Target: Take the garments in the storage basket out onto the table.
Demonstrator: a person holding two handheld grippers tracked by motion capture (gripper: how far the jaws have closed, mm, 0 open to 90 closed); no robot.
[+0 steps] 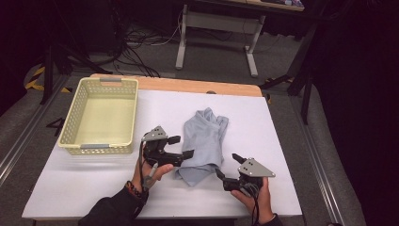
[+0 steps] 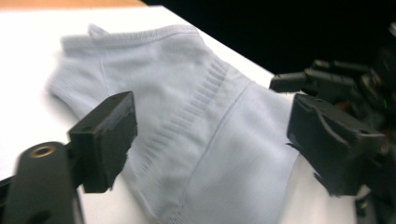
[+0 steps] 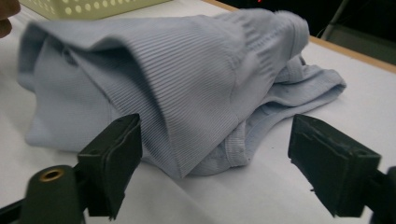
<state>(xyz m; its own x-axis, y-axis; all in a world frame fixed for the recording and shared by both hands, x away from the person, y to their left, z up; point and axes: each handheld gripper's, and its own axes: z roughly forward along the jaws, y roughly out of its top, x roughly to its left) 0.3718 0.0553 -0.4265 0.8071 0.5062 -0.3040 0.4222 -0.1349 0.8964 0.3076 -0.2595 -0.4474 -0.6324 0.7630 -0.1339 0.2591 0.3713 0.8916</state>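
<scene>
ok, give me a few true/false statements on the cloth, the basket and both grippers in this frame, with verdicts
1. The light blue garment lies folded on the white table cover. True.
2. The garment is inside the yellow basket. False: it lies on the table to the right of the basket, and nothing shows in the basket.
3. The left gripper is clamped on the garment. False: its jaws stand open at the garment's left edge.
4. The right gripper has open jaws facing the garment's near right corner. True.
5. The basket sits at the table's far left. True.
</scene>
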